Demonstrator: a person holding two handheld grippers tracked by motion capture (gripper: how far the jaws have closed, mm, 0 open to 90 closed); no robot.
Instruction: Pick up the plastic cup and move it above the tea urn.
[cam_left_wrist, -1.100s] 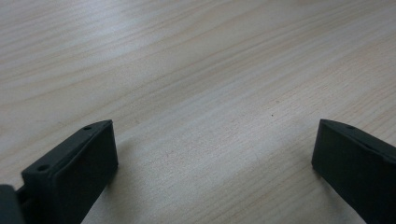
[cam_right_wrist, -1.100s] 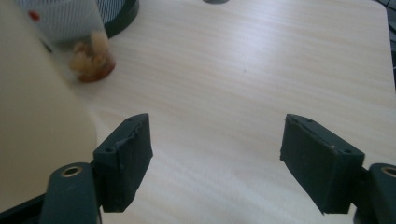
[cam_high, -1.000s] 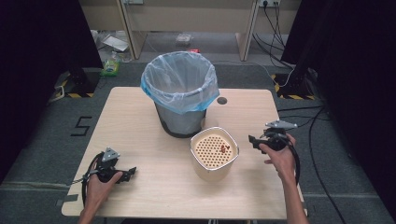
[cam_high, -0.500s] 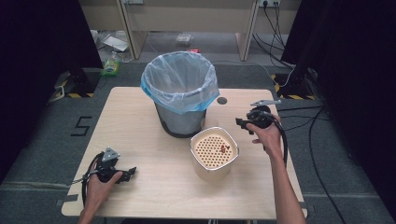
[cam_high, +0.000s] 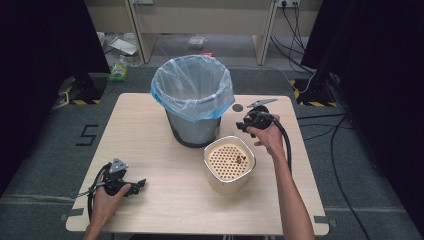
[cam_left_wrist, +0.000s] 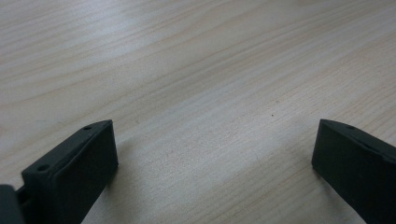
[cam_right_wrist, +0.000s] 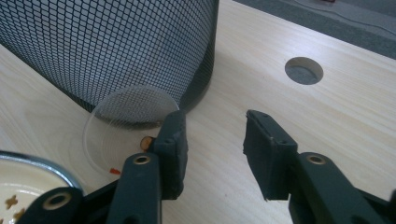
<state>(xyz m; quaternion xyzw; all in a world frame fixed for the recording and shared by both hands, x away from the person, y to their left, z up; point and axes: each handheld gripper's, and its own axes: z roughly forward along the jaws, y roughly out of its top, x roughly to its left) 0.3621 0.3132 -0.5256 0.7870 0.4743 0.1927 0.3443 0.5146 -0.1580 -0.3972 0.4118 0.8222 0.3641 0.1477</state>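
A mesh waste bin (cam_high: 192, 122) lined with a clear blue-tinted bag stands mid-table; its wall (cam_right_wrist: 116, 46) is close ahead in the right gripper view. In front of it sits a cream container (cam_high: 229, 167) with a perforated insert and a few brown bits. My right gripper (cam_high: 245, 125) (cam_right_wrist: 215, 140) hovers between the bin and the container; its jaws have just been closing with nothing between them. A clear round lid (cam_right_wrist: 130, 128) leans at the bin's foot beside the left jaw, a small orange scrap (cam_right_wrist: 147, 141) under it. My left gripper (cam_high: 136, 186) (cam_left_wrist: 215, 140) rests open on bare wood.
A round cable hole (cam_high: 237, 107) (cam_right_wrist: 303, 70) lies in the table behind the right gripper. The container's metal rim (cam_right_wrist: 32, 163) is at the lower left of the right gripper view. Table edges are close to both hands; dark curtains and cables surround the table.
My right gripper has moved from the table's right edge leftward and away, up to the bin's foot, with its jaws narrower. The left gripper has stayed put.
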